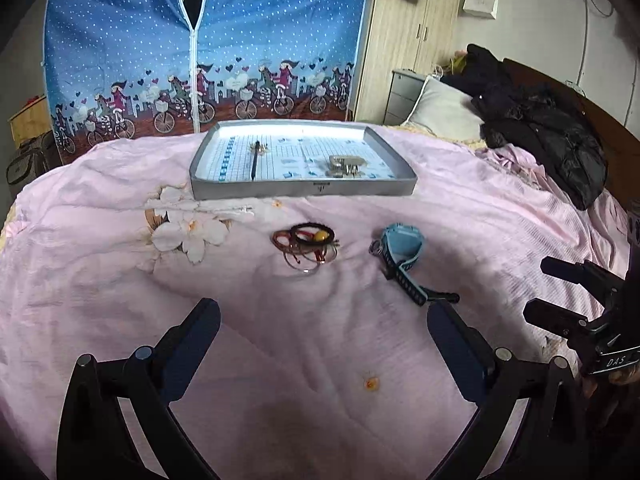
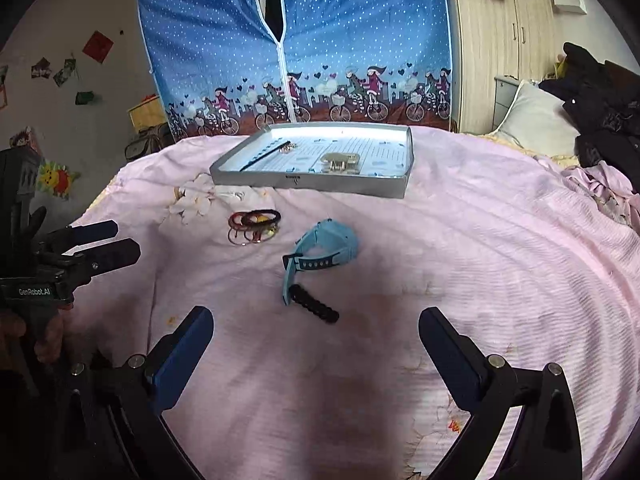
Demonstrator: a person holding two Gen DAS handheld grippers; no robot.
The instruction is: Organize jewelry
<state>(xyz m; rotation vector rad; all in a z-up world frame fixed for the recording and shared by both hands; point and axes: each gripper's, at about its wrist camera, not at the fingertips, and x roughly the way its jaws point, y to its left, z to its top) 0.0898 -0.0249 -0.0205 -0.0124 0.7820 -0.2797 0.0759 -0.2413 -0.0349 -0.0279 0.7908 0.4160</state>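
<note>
Left to right across the left wrist view.

Lower left to lower centre: left gripper (image 1: 323, 310), jaws spread wide, nothing between them, hovering above the pink bedspread (image 1: 100, 288). Aimed at the loose items ahead, probably so that either one can be approached directly.

Upper centre: grey tray (image 1: 304, 191), flat on the bedspread at the far side, long wall facing the grippers. Judged to be the collecting place, being shallow and open-topped for easy drop-in.
- Left part of tray floor: slim black stick (image 1: 254, 162) with a small ornament at its far end, lying lengthwise. Exact type cannot be told.
- Right part of tray floor: pale metallic piece (image 1: 346, 165), well apart from the stick. Suggests sorting by kind.

Centre: cluster of bands and rings (image 1: 306, 245), outside the tray, near its front wall. Dark loops overlapping thin hoops, a yellow bead on top. Tangled; likely to lift as a bunch if pinched at one loop.

Right of centre: blue watch (image 1: 401, 251), outside the tray, near the cluster but not touching it. Strap curled, dark end trailing toward the lower right. In the right wrist view, sits just ahead of the open fingers, nearest of the loose items.

Far right edge: right gripper (image 1: 549, 293), empty, fingers parted; shown wide open in its own view. Held low beside the watch, plausibly for a strap grasp.

Task status, as a judgement: two pieces stowed, cluster and watch not yet moved.
</note>
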